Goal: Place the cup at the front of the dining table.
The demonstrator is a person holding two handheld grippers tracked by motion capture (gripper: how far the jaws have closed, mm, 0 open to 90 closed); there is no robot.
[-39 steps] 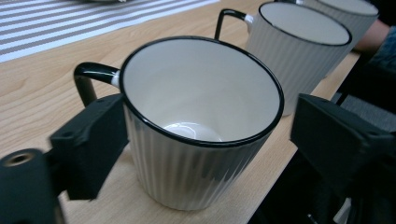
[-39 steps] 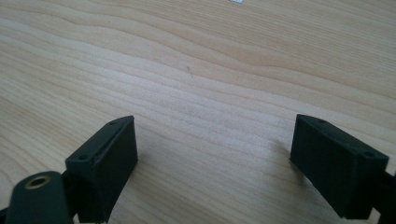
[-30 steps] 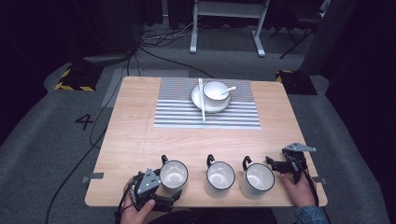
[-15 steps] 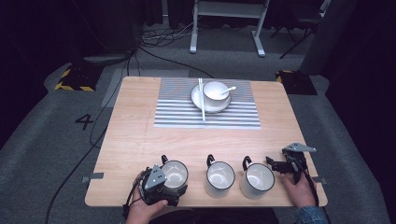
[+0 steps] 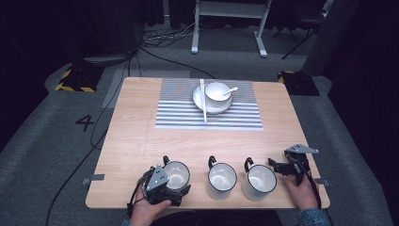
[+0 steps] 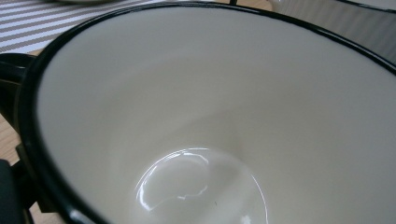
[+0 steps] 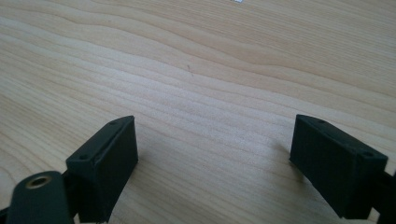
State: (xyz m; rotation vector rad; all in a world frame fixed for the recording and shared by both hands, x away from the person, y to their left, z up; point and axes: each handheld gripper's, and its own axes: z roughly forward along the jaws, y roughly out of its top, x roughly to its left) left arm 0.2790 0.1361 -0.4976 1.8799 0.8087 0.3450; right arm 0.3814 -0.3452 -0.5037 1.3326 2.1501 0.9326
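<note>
White black-rimmed mug (image 5: pixel 177 173), black handle, glossy empty inside

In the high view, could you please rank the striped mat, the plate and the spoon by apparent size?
1. striped mat
2. plate
3. spoon
The mat lies under the plate, at a similar distance from the camera, so the ranking seems safe.

White black-rimmed mug (image 5: pixel 177 173) upright, leftmost of three at the table's near edge.

From my left gripper view, the left mug (image 6: pixel 224 116) overflows every edge; its handle is cropped, and I can't tell whether the jaws grip it.
</note>
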